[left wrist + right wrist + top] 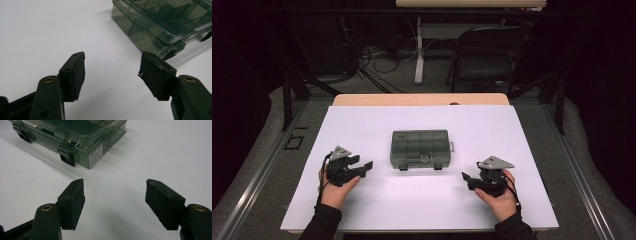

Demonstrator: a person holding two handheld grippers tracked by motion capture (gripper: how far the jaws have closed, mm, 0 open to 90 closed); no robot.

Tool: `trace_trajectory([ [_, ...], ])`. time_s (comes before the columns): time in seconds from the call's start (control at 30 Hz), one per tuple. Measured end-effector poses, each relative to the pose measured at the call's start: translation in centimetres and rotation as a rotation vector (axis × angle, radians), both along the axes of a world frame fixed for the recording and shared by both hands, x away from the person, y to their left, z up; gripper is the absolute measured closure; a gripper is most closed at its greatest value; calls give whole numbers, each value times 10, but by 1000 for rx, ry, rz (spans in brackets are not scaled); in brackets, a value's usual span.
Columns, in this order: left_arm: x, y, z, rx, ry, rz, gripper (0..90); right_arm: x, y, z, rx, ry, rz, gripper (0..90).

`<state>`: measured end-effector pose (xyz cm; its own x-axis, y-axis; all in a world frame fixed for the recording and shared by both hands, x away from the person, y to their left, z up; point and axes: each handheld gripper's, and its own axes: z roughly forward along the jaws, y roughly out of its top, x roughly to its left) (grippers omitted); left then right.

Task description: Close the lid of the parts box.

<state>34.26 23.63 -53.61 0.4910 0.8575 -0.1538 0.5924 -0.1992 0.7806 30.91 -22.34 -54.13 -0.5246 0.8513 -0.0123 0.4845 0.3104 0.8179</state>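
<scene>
Smoky green plastic, one closed compartment box (420, 148) lies at the middle of the white surface (377, 210), between the two tools and apart from both. The left tool (366, 165) and the right tool (465, 177) are both released, holding nothing.

White label (95, 155) on box (75, 135) end, print too small to read

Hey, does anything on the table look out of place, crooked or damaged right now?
Nothing stands out. The smoky translucent plastic compartment box sits square and closed on the white table, latches toward the person. Both hand-held grippers, left and right, are open and apart from it.
</scene>
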Motion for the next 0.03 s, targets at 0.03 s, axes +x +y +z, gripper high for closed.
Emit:
trace_trajectory([
  [0.03, 0, 0, 0, -3, 2, 3, 371, 0, 0, 0, 0, -5, -2, 305],
])
